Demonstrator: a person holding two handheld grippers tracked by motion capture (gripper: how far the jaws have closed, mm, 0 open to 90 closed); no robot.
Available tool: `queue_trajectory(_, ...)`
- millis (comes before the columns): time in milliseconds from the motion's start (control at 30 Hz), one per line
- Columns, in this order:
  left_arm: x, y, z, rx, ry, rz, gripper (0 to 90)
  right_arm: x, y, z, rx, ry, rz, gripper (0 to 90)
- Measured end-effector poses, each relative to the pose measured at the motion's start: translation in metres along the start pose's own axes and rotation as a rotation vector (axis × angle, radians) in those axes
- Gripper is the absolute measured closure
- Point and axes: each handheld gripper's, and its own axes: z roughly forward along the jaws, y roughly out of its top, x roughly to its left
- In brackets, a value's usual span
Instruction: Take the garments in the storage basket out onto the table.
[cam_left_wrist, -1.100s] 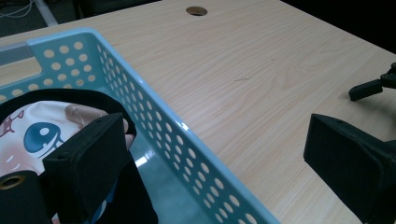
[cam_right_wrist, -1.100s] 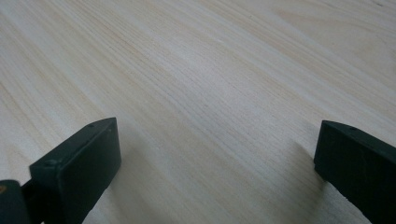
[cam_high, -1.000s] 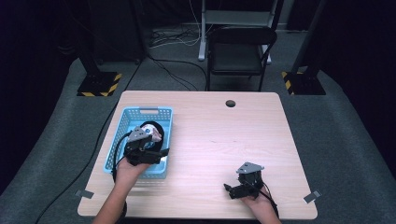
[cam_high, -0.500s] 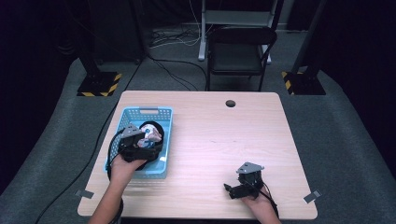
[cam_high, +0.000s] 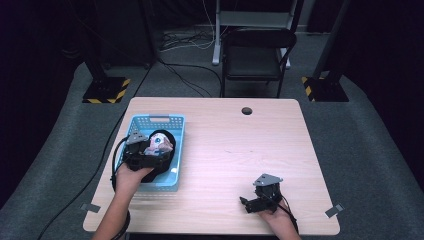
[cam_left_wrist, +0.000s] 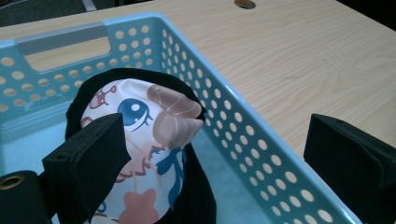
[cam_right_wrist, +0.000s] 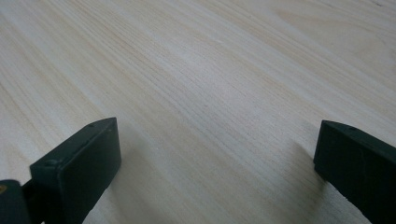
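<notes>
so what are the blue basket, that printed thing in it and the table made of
Blue basket: looks like moulded plastic, matte, with rows of punched round holes and a cut handle slot. Printed cushion: seemingly soft fabric, smooth print of a cartoon face, creased, black edging. Table: pale wood grain, probably laminate, low sheen.

Between the left gripper's (cam_left_wrist: 219, 163) matt foam-like fingers (cam_left_wrist: 88, 158): smooth printed cloth pouch (cam_left_wrist: 149, 140), perforated glossy plastic basket (cam_left_wrist: 243, 135). Under the right fingers (cam_right_wrist: 74, 172): matt pale wood table (cam_right_wrist: 210, 93).
</notes>
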Motion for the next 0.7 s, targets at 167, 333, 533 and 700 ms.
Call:
queue_trajectory(167,0.005,-0.001,0.003,0.016,0.026,-0.010,4.9,0.000,0.000,0.000,0.000,0.000,0.000,0.0)
queue_trajectory(333,0.009,-0.004,0.006,0.038,0.042,-0.019,4.8,0.000,0.000,0.000,0.000,0.000,0.000,0.0)
queue_trajectory(533,0.011,-0.002,0.008,0.063,0.058,-0.025,4.9,0.000,0.000,0.000,0.000,0.000,0.000,0.0)
queue_trajectory(700,0.009,-0.002,0.014,0.089,0.064,-0.014,6.5,0.000,0.000,0.000,0.000,0.000,0.000,0.0)
